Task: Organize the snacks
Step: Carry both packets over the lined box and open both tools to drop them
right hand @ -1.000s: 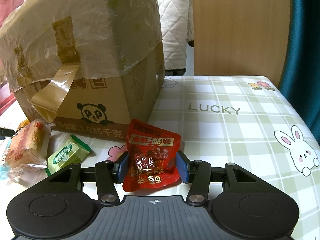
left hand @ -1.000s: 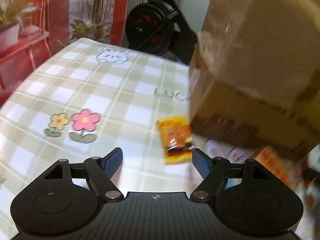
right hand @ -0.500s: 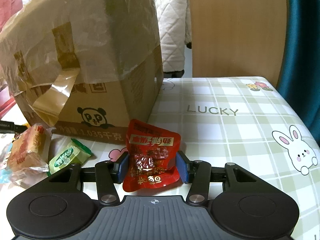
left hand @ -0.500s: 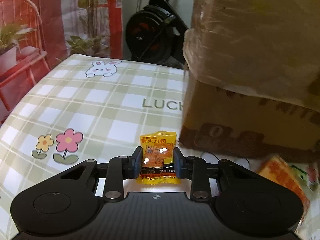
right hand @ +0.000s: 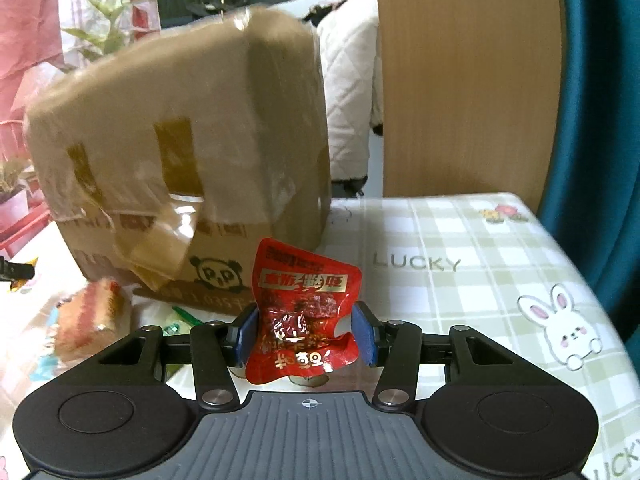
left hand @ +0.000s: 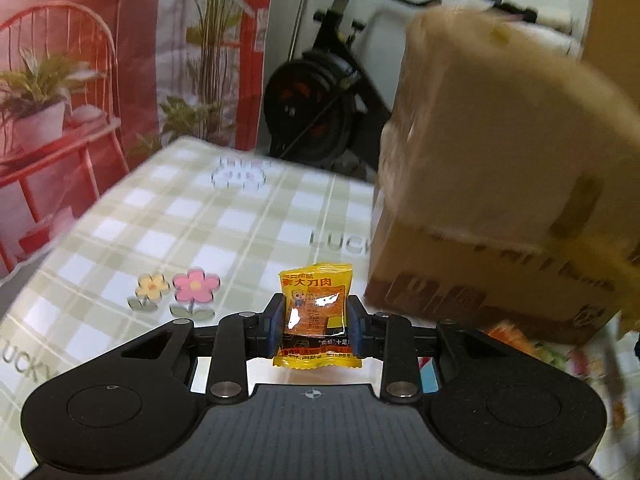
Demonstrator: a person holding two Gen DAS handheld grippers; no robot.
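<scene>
A: Status of left tongs [left hand: 317, 325]?

B: Clamped on small yellow foil snack packet [left hand: 316, 316], pads pressing both side edges. A second ago: jaws wide, packet flat on checked-cloth bench [left hand: 192, 216] ahead of the pads. Half a second ago: already pinched, packet at bench level. Now: packet clear of the cloth, lifted along with the tongs.

A: Right tongs [right hand: 306, 338]?

B: Gripping crinkled red plastic snack pouch [right hand: 304, 320] at mid-width; grip unchanged across all three frames. Pouch raised; more of the large taped cardboard box [right hand: 180, 152] visible over its top than before.

A: Meaning for the task?

B: Pick-up likely complete on both sides; carry stage next. Box judged the probable destination, unconfirmed. Box opening not visible from either view.

A: Remaining items?

B: Wrapped orange-and-white cake slice [right hand: 90, 312] and green-wrapped sweet [right hand: 176, 326] on the bench, near the box base, untouched. Further packets at right edge of left view too blurred for identification.

A: Hazards?

B: Thin foil edges, possible slip during a fast swing.
</scene>
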